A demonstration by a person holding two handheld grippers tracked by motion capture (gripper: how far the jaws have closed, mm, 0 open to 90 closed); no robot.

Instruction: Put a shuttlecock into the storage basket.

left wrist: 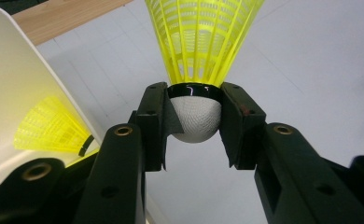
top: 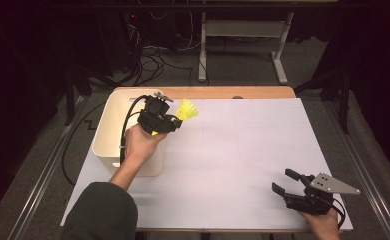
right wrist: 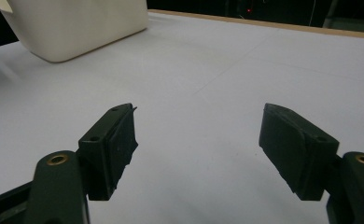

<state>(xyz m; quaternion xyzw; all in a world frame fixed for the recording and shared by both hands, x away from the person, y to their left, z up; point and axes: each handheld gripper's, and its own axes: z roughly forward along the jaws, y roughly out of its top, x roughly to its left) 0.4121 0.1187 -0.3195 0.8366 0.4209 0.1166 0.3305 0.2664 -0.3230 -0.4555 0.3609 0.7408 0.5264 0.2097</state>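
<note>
Between the pads of the left claw (left wrist: 196,123) sits a yellow shuttlecock (left wrist: 199,70), clamped by its white cork head, with the skirt fanning out ahead of the jaws. In the high view the left claw (top: 169,122) hangs at the right rim of a white bin (top: 114,131), and the shuttlecock (top: 187,109) pokes out beyond it, over the tabletop (top: 243,145) rather than over the bin. A second yellow shuttlecock (left wrist: 49,130) lies inside the bin, just to the left of the claw.

The grip looks like the weak point. The cork is round and only its sides meet the pads, so a quick swing or a knock could let it roll and squirt out downward or forward. The skirt is wide and light; if it brushes the bin wall beside the claw, the push could twist the head loose.

Whether it is bound for the bin or for the tabletop cannot be told. If for the bin, letting go here would likely drop it outside, just beyond the rim. If for the tabletop, a release from this height could make it bounce and roll away.

The right claw (right wrist: 199,144) rests near the tabletop's close edge, well away, jaws apart with nothing between them. It is too far off to catch a slip.
</note>
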